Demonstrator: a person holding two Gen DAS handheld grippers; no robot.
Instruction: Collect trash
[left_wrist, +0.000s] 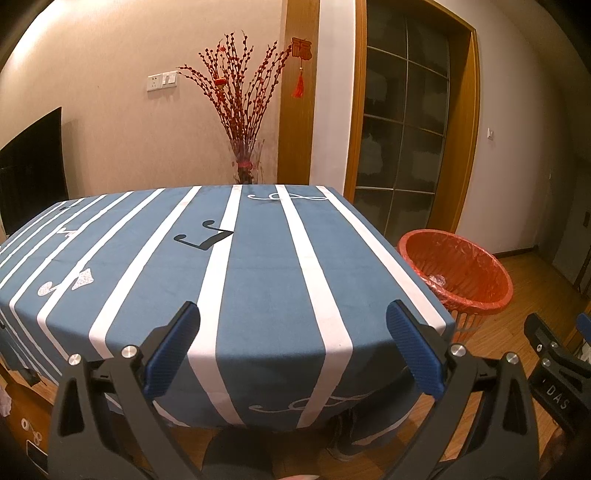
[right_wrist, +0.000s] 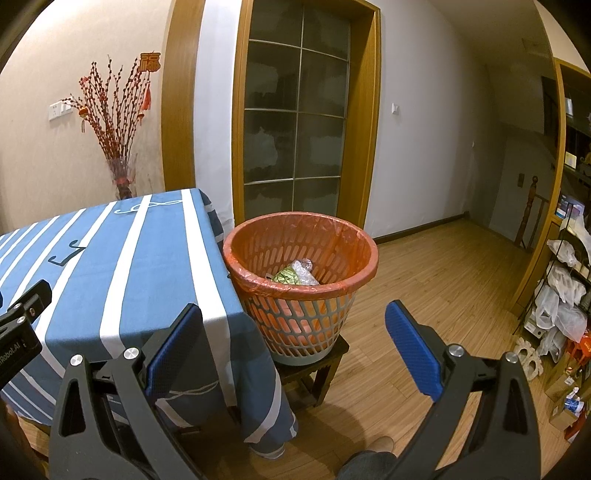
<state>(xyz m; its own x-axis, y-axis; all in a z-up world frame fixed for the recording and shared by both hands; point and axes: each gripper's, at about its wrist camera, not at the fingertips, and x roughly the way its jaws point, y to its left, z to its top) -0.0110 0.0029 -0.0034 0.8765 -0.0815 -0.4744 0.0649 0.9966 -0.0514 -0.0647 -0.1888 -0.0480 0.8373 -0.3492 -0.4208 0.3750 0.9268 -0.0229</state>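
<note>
The left gripper (left_wrist: 293, 345) is held with its blue-padded jaws spread wide and nothing between them, above the near edge of a table draped in a blue-and-white striped tablecloth (left_wrist: 258, 280). The right gripper (right_wrist: 293, 345) is likewise spread wide and empty, poised off the table's corner.

In the right wrist view, a laundry-style plastic wastebasket (right_wrist: 301, 273) lined with an orange bag is seen at 12 o'clock from the gripper, set on a small dark wooden stool (right_wrist: 314, 369) just beside the table corner. Crumpled trash (right_wrist: 295, 275), clear plastic wrap and something green, is seen lying at the bottom of the basket. In the left wrist view the same basket (left_wrist: 458, 269) appears at 2 o'clock, past the table's right edge.

A vase of red branches (left_wrist: 242, 110) is seen at 12 o'clock behind the table, against the wall, with a glass-panelled door (left_wrist: 402, 125) at 1 o'clock.
</note>
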